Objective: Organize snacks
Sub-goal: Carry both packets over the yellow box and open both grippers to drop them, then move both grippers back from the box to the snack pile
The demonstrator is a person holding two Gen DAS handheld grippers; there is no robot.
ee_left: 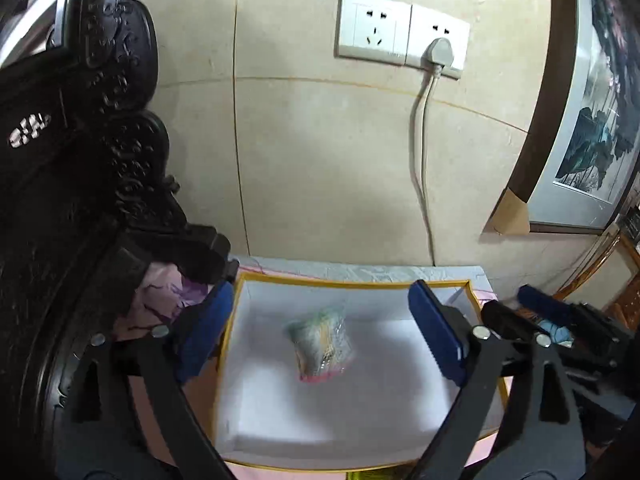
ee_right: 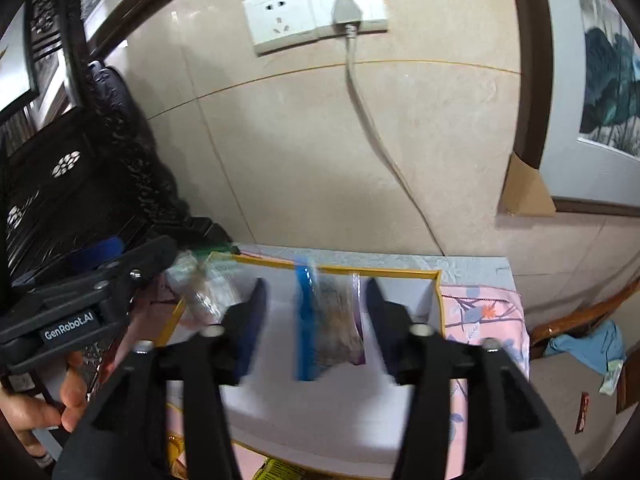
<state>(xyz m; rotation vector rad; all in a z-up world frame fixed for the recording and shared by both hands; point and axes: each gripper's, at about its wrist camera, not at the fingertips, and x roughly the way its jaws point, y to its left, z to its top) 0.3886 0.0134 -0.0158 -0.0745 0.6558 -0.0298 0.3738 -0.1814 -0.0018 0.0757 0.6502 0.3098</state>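
Black finger arms fill the foreground, and the left gripper (ee_left: 324, 328) hangs with its blue pads (ee_left: 436, 332) spread wide, nothing between them. Straight ahead of it, lying loose on the white floor of the yellow-rimmed tray (ee_left: 360, 282), sits a clear snack packet (ee_left: 320, 346) with a pink lower edge, apart from both pads. Off to its right, the other tool's blue-tipped fingers show.

Over to the right gripper (ee_right: 316, 320): jaws parted wide as well, and a blue-edged snack bag (ee_right: 328, 320) stands blurred in the gap, touching neither pad as far as the smear allows. Another clear packet (ee_right: 200, 288) sits ahead to its left at the tray's edge (ee_right: 436, 296). Beyond the tray, a grey plug (ee_right: 346, 12) sits in the wall socket (ee_right: 316, 8).
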